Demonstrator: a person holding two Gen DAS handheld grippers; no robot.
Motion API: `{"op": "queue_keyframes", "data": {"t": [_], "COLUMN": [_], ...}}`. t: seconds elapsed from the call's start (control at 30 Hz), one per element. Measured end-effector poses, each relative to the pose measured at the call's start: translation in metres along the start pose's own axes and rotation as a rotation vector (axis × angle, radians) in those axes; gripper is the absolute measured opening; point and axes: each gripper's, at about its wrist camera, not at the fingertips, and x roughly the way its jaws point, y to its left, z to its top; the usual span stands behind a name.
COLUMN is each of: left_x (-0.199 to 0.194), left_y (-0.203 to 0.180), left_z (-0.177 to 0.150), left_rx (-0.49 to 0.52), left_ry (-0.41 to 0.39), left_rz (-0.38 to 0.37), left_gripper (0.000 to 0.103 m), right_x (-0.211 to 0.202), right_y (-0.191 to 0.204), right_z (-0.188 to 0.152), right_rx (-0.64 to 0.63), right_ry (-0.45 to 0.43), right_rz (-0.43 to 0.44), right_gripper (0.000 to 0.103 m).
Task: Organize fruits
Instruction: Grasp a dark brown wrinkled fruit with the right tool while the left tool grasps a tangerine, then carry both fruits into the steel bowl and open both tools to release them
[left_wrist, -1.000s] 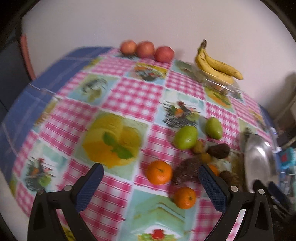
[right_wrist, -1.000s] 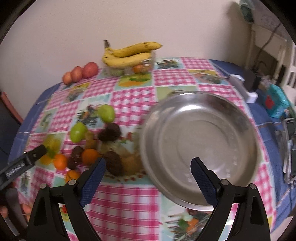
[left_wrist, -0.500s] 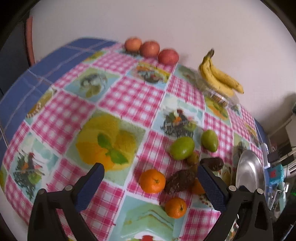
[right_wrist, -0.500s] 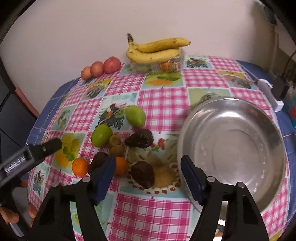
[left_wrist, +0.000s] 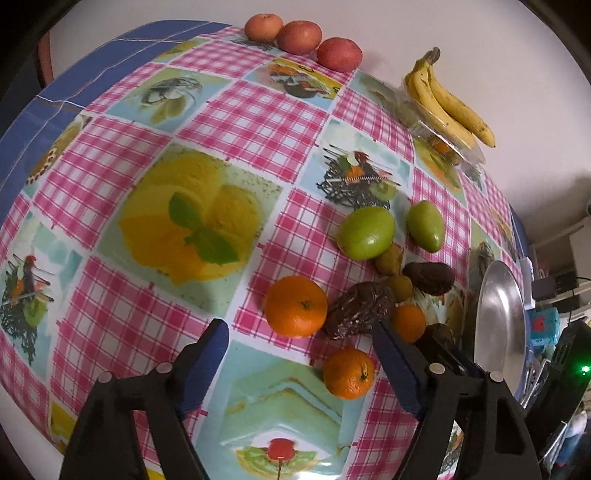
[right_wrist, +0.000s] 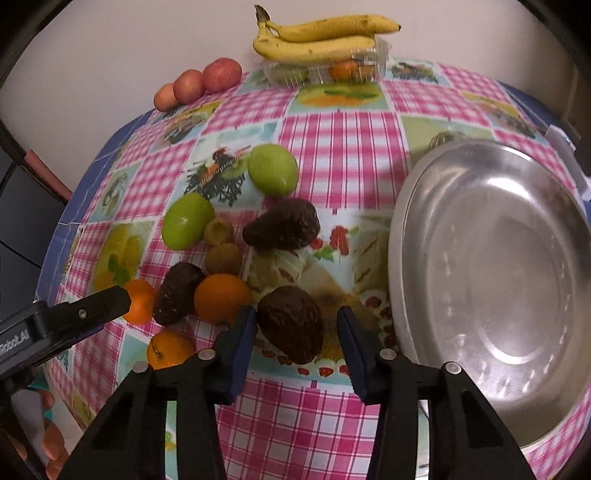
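A pile of fruit lies on the checked tablecloth: oranges (left_wrist: 296, 305), green fruits (left_wrist: 365, 232), dark avocados (left_wrist: 359, 310) and small brown fruits. My right gripper (right_wrist: 296, 325) is open, its jaws either side of the nearest dark avocado (right_wrist: 290, 324), not closed on it. A steel bowl (right_wrist: 491, 273) stands empty just right of it. My left gripper (left_wrist: 300, 343) is open, low over the table, with a small orange (left_wrist: 349, 373) between its fingers and the larger orange just ahead.
Three red apples (left_wrist: 301, 37) sit at the far edge by the wall. Bananas (right_wrist: 317, 37) lie on a clear plastic box (right_wrist: 328, 70) of fruit. The left gripper's finger (right_wrist: 74, 314) shows at the right view's left. A blue box (left_wrist: 543, 326) and cables lie beyond the bowl.
Both grippers have moved forward and down toward the fruit pile. The right gripper's jaws have narrowed and now straddle the nearest avocado.
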Motion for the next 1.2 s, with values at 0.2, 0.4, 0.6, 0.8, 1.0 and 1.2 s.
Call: {"op": "queue_keyframes", "data": {"t": [0.2, 0.4, 0.6, 0.8, 1.0, 1.2], "left_x": [-0.001, 0.005, 0.009, 0.014, 0.014, -0.002], "left_y": [-0.003, -0.011, -0.019, -0.027, -0.026, -0.028], "left_z": [-0.003, -0.005, -0.01, -0.015, -0.018, -0.018], "left_rx": [0.015, 0.034, 0.053, 0.085, 0.081, 0.075], "left_ry": [0.025, 0.062, 0.095, 0.119, 0.119, 0.073], "left_rz": [-0.025, -0.047, -0.071, -0.071, -0.071, -0.134], "left_gripper": [0.079, 0.064, 0.051, 0.04, 0.035, 0.034], "right_x": [-0.011, -0.05, -0.072, -0.074, -0.079, -0.088], "right_y": [-0.003, -0.015, -0.038, -0.052, -0.057, -0.074], "right_z": [-0.002, -0.004, -0.006, -0.009, -0.009, -0.008], "right_rx": [0.015, 0.057, 0.118, 0.164, 0.18, 0.229], "right_ry": [-0.022, -0.128, -0.196, -0.197, -0.213, -0.242], "right_rz": [0.004, -0.024, -0.062, -0.063, -0.071, -0.122], "right_gripper": [0.038, 0.038, 0.038, 0.038, 0.038, 0.038]}}
